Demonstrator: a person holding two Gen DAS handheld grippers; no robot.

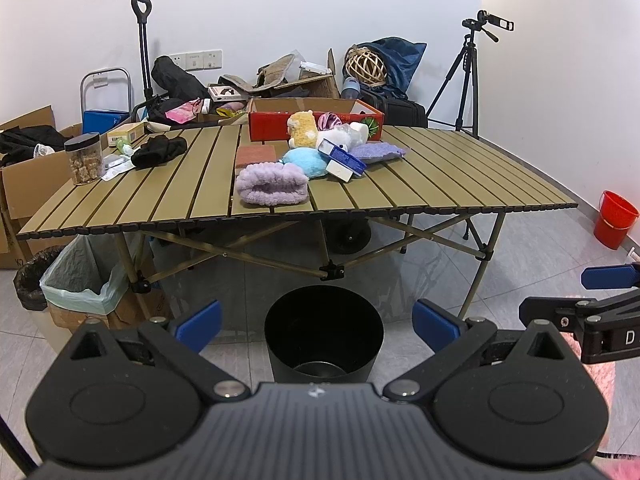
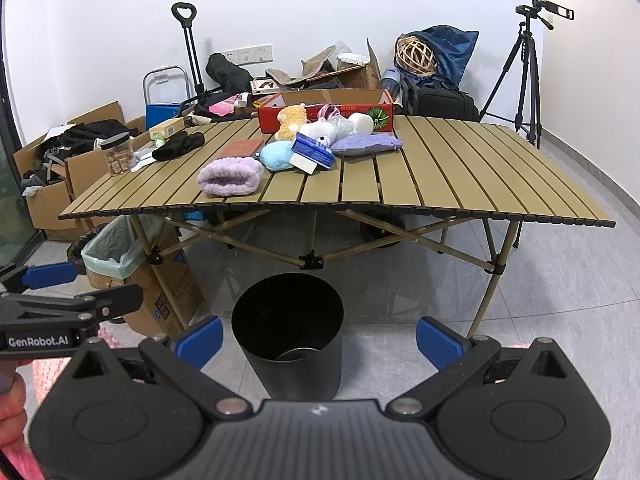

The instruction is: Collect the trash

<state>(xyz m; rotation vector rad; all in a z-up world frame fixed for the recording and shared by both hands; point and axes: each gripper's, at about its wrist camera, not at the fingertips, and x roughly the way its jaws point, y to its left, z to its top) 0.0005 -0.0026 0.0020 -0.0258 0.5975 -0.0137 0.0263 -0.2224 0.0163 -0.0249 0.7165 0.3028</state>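
Below, round black bin [image 1: 324, 336] stands open-topped, matte.

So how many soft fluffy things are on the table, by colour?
Purple: 2, the fluffy roll and the flat pad
Blue: 1, the round plush
Yellow: 1, the plush animal
White: 1, the plush
Black: 1, the cloth
Total: 6

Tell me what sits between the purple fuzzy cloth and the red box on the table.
A reddish-brown pad and a light blue plush lie between the purple fuzzy cloth and the red box, in both wrist views.
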